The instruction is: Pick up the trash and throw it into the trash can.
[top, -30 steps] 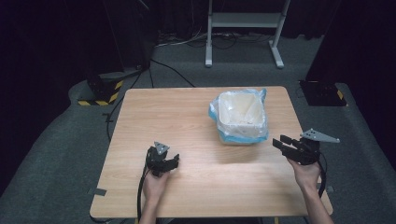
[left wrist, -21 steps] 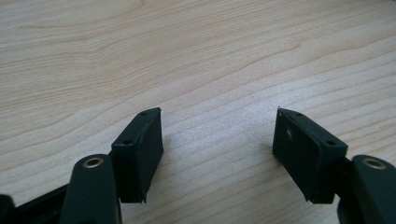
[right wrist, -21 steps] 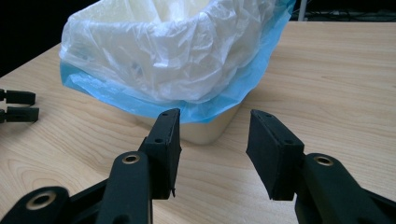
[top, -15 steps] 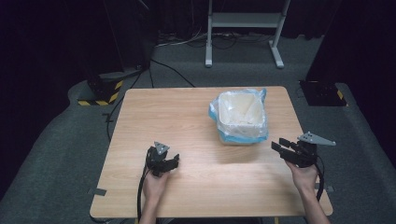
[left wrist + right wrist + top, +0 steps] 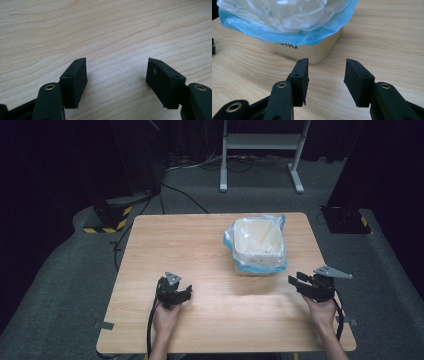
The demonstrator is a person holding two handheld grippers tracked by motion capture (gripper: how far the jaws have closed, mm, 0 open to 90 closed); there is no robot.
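Lined bin [image 5: 257,245] upright, mouth up; both grippers' jaws spread, empty.

Both tongs were black. The left tongs [image 5: 173,291] carried a small grey three-cornered plate on top, and a black cable trailed back from them along the forearm. The right tongs [image 5: 315,285] bore a longer grey three-cornered plate with small holes, and a black cable looped beside the wrist. Seen close in the left gripper view, the left tongs [image 5: 116,82] had flat rectangular pads with small screw holes, fixed to rounded arms with brass-coloured rivets. The right tongs [image 5: 325,81] looked the same, their pads finely ribbed. No sleeves covered the forearms.
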